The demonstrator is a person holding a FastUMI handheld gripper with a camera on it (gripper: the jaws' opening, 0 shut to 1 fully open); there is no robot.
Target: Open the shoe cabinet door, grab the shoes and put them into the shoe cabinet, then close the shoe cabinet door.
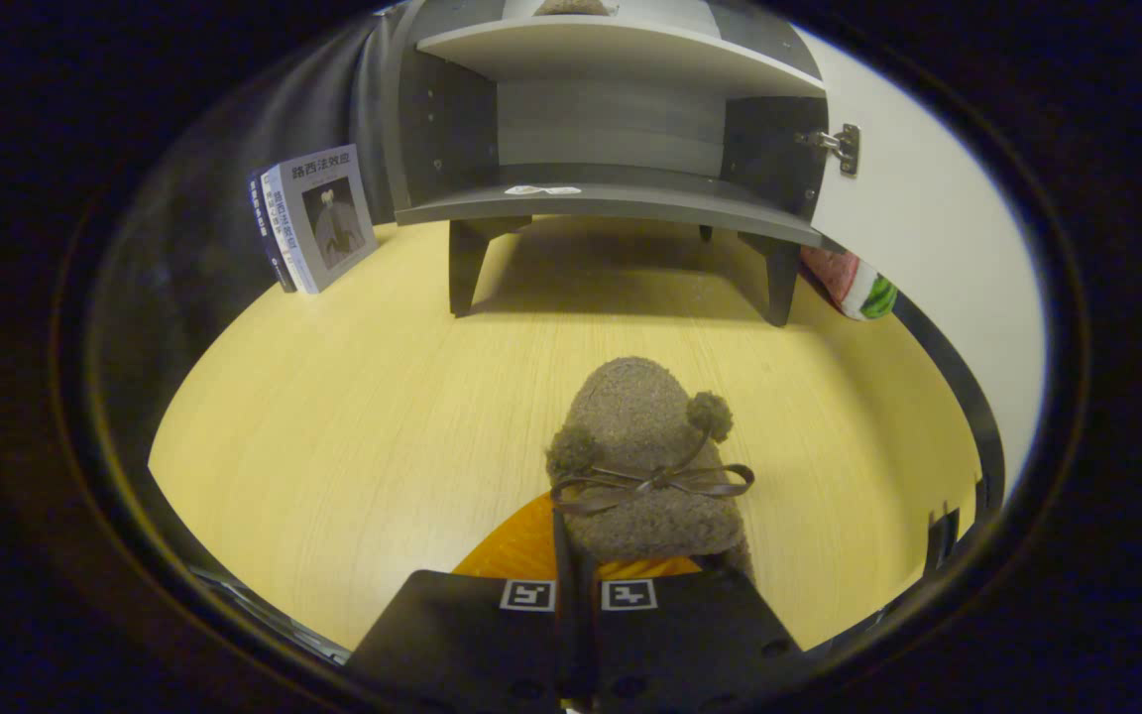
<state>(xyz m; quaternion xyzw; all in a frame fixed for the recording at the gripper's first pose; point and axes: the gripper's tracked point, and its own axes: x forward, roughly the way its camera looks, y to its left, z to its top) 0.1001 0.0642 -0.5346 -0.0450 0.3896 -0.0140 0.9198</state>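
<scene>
**Desk:** One slipper [645, 466], one cabinet: how do they line up?

**Photographer:** The fuzzy brown slipper sits just ahead of the gripper [576, 555], toe pointing away, its long axis running almost straight toward the open shoe cabinet [611, 188]. The cabinet stands well beyond the toe, across the pale wooden tabletop [333, 446].

**Desk:** And the fingers?

**Photographer:** Drawn together, nearly touching, and they appear to pinch a thin edge at the slipper's heel end. The view is tight there, so I would call that a likely grip, not a certain one.

**Desk:** Door?

**Photographer:** Swung open to the right; the white door [928, 258] hangs on its hinge [841, 147]. The lower shelf [621, 177] carries a scrap of paper [541, 189] at its front edge.

**Desk:** So the next move?

**Photographer:** My reading: a straight carry forward, toe first, lifted enough to pass the shelf's front edge. Books [313, 218] lean against the wall to the cabinet's left, clear of that line.
</scene>
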